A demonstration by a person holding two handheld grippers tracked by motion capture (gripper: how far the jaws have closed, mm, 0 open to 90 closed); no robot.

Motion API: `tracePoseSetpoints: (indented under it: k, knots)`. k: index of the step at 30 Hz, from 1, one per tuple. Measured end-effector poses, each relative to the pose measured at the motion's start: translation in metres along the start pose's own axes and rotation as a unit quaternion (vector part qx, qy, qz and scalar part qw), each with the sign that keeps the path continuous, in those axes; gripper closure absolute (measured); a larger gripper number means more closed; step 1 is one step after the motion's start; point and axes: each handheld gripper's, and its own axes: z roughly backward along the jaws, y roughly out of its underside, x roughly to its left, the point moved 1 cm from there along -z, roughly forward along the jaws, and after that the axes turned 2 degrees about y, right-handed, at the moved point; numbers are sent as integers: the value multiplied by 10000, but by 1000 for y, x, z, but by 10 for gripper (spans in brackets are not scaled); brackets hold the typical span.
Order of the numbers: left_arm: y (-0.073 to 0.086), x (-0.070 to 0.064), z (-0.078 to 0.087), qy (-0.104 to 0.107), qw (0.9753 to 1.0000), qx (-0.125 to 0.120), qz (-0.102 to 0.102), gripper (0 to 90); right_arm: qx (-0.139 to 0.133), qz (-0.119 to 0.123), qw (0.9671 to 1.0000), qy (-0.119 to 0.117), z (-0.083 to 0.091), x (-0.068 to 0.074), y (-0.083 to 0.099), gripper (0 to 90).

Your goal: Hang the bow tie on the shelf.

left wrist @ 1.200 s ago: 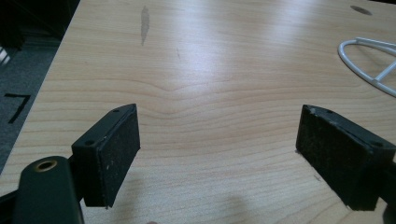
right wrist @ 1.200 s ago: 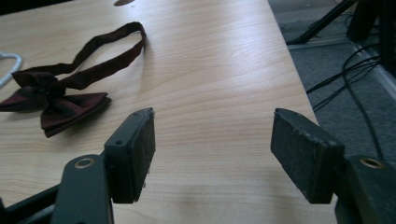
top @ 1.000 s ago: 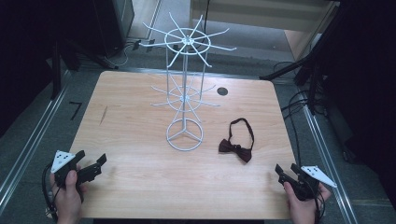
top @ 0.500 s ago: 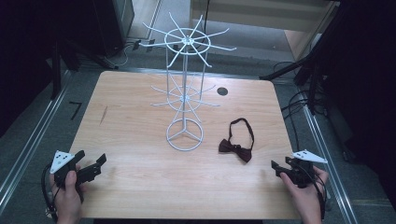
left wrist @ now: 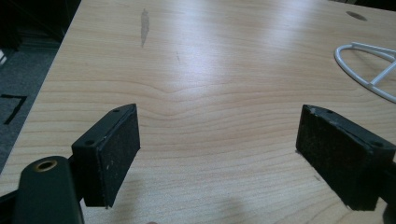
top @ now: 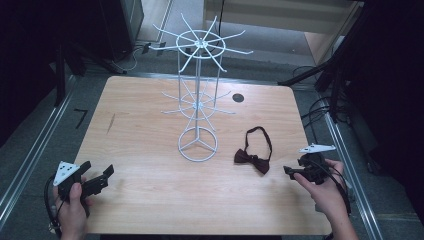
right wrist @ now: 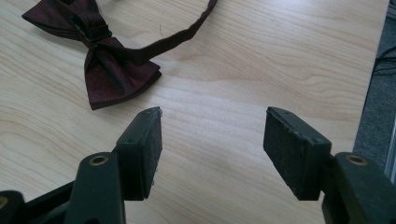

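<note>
Since a second ago, the right tool [top: 291, 171] has moved inward toward the bow tie [top: 252, 160], jaws apart and empty. Bow tie lies flat on the table [top: 140, 125], right of the rack [top: 198, 100]. Left tool [top: 102, 178] rests open at the near left edge.

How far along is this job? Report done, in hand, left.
Done: nothing; the bow tie lies flat on the table, and the wire rack hooks are bare. In hand: the open right gripper points near the tie. Left: grasping; the left gripper is open, empty.
</note>
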Motion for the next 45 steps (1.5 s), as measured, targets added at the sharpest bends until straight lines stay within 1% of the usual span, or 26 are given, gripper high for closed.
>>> tracePoseSetpoints:
  k: [2, 3, 5, 6, 8, 12, 17, 19, 25, 27, 28, 29, 31, 32, 33, 36, 37, 39, 43, 45]
  knots:
    - [0, 0, 0, -5, 10000, 10, 0, 145, 92, 94, 9999, -2, -1, 1, -6, 384]
    - [0, 0, 0, -6, 10000, 12, 4, 145, 179, 180, 9997, -25, -2, 2, -13, 384]
    - [0, 0, 0, 4, 10000, 26, 0, 145, 308, 250, 9992, -65, -3, 3, -18, 384]
    - [0, 0, 0, 4, 10000, 26, 0, 145, 308, 250, 9992, -65, -3, 3, -18, 384]
    - [0, 0, 0, 5, 10000, 18, -3, 145, 436, 352, 9984, -78, -5, 5, -24, 384]
    - [0, 0, 0, 5, 10000, 13, 0, 145, 717, 482, 9962, -133, -12, 6, -31, 383]
    - [0, 0, 0, 16, 10000, 29, -5, 145, 1036, 633, 9925, -104, -20, 9, -40, 383]
    - [0, 0, 0, 17, 10000, 28, -10, 145, 1060, 633, 9923, -113, -20, 9, -41, 383]
    - [0, 0, 0, 21, 10000, 28, -5, 145, 1257, 717, 9894, -134, -26, 12, -49, 385]
    - [0, 0, 0, 24, 10000, 33, -3, 145, 1320, 693, 9887, -150, -28, 12, -51, 385]
    - [0, 1, 0, 30, 10000, 30, -4, 145, 1353, 642, 9886, -160, -29, 12, -52, 386]
    - [0, 1, 0, 31, 10000, 29, -4, 145, 1386, 653, 9880, -172, -30, 11, -53, 386]
    - [0, 1, 0, 32, 10000, 32, -2, 145, 1457, 569, 9875, -169, -32, 10, -55, 390]
    - [0, 1, 0, 40, 10000, 39, -3, 145, 1500, 490, 9873, -190, -33, 9, -57, 401]
    - [0, 1, 0, 40, 10000, 39, -3, 145, 1500, 490, 9873, -190, -33, 9, -57, 401]
    - [0, 1, 0, 43, 10000, 40, -2, 145, 1535, 382, 9872, -189, -36, 7, -61, 429]
    - [0, 1, 0, 47, 10000, 42, -5, 145, 1594, 331, 9864, -213, -37, 7, -63, 442]
    - [0, 1, 0, 48, 10000, 37, 5, 145, 1648, 303, 9856, -239, -39, 8, -65, 453]
    - [0, 1, -1, 44, 10000, 34, 10, 145, 1703, 280, 9847, -259, -41, 8, -70, 469]
    - [0, 1, 0, 46, 10000, 45, 9, 145, 1696, 199, 9849, -279, -42, 9, -73, 479]
